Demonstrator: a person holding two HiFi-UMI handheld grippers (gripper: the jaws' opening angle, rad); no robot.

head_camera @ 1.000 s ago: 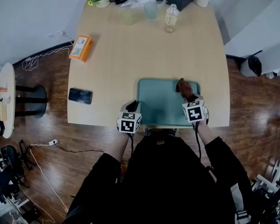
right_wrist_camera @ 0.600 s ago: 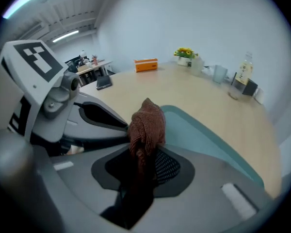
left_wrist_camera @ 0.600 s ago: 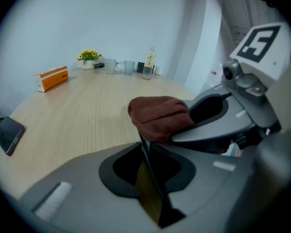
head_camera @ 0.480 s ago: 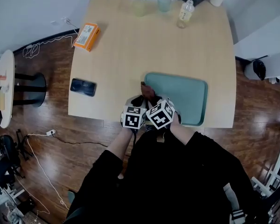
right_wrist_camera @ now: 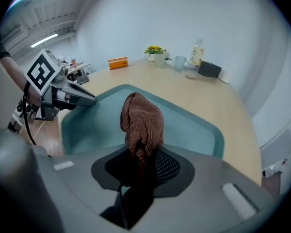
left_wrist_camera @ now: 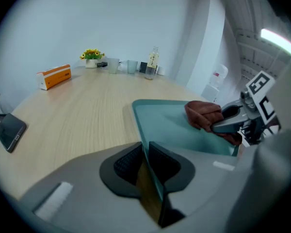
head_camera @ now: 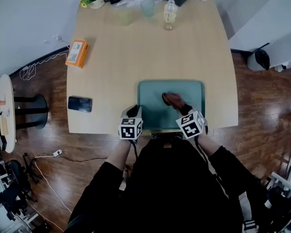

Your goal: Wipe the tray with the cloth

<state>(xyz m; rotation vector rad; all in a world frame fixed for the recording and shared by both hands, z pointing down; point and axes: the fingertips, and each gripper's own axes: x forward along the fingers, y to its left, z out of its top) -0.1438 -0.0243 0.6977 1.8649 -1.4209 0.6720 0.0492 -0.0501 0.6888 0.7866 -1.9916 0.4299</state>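
At the near edge of the table (head_camera: 150,52), we pin the tray (head_camera: 153,96) with the left claw (left_wrist_camera: 145,159), whose jaws stand narrow, pinched on the tray's near-left rim with the thin green wall between them. The right claw (right_wrist_camera: 140,161) is closed on the cloth (right_wrist_camera: 141,120), a brown bunch that pokes out ahead of its jaws and appears to rest on the tray floor, off to the right of the left claw and well inside the rim. By our reading, the preparatory steps are done: the cloth is in hand, the tray is steadied, and the cloth is down on the surface, so the wiping itself is under way. How much of it is finished we cannot say; the tray floor looks an even green all round the right claw, with no stain, crumb or wet streak to mark wiped ground from unwiped. We judge that the far corners ahead of both claws, the strip beside the left claw and the inner walls may yet need passes before the cloth can come off.
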